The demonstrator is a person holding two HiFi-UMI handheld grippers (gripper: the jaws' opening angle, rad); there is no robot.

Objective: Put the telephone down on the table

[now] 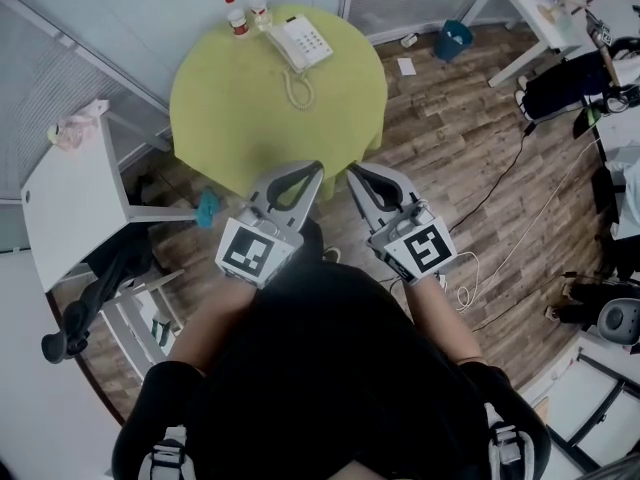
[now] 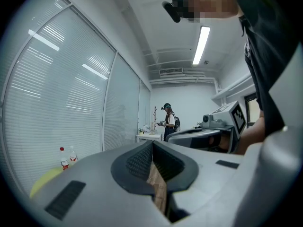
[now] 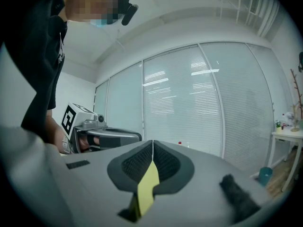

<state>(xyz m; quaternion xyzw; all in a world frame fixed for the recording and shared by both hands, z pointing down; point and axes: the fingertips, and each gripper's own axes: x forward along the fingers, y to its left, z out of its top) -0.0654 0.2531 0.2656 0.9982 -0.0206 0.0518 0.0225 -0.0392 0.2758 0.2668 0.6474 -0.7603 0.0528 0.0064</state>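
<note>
At the far left stands a white side table (image 1: 60, 208) with a pink crumpled bundle (image 1: 75, 126) on its far end. Beside it is the round worktop under a yellow-green cloth (image 1: 230, 118). On the worktop's far edge stand two small clear plastic bottles (image 1: 238, 16), one red-capped, side by side. Just right of them lies the white push-button telephone (image 1: 300, 41), on the cloth and well apart from both grippers. Its handset seems to rest along the set's left side, though it is too small to be sure. The white coiled cord (image 1: 298, 92) loops onto the cloth just in front of it.

At the near rim of the worktop the grey left gripper (image 1: 311, 169) is held roughly level; its jaws are pressed together with nothing between them, and its own view shows only a strip of wooden floor below the meeting pads. Just beside it, tips near but apart, is the grey right gripper (image 1: 356, 169); its jaws are likewise closed and empty, with a sliver of yellow-green cloth showing beneath them. Further right lie the brown wood-plank floor (image 1: 450, 168) and a teal bin (image 1: 453, 38).
</note>
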